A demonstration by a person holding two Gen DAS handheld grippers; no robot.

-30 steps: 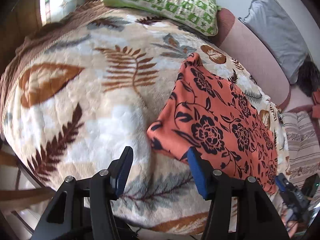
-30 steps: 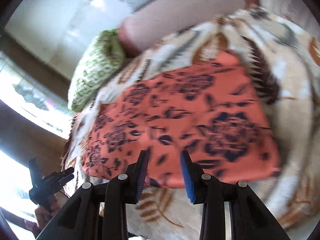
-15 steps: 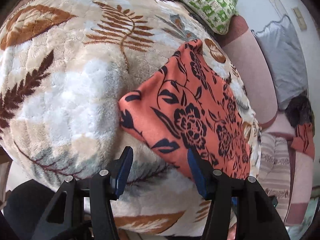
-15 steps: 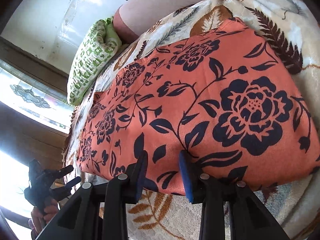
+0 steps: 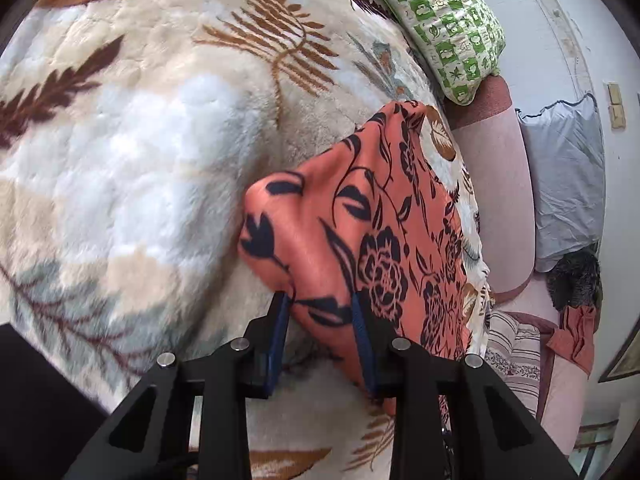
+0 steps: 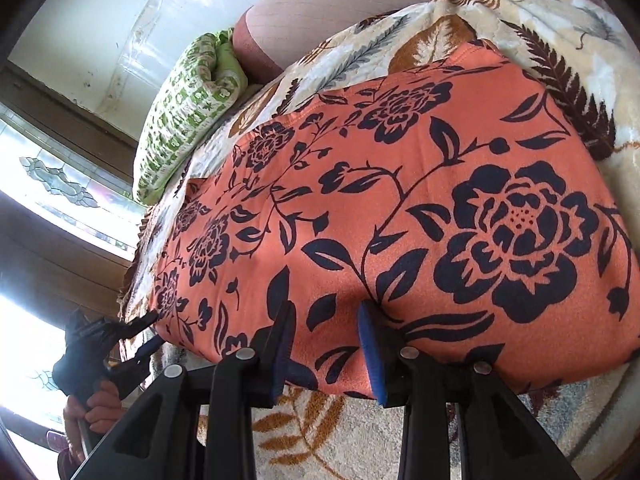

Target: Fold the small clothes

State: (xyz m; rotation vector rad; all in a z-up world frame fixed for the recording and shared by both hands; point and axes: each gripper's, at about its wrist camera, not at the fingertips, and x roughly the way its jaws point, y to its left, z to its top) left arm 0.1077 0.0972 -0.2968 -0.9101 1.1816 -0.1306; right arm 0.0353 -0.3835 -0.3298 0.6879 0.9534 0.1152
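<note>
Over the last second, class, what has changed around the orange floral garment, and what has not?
Both grippers came down to the orange floral garment's near edge. The left gripper rolled and its jaws are closing, a bunched corner now between them. The right gripper straddles the hem at the same width. The garment still lies on the leaf-print blanket.

Orange garment with a navy floral and vine print, lying spread flat as a roughly rectangular panel across a plush leaf-patterned blanket. Near hem running along the blanket's front edge, with one near corner bunched and raised off the pile. Far edge reaching toward a green-and-white patterned pillow.
</note>
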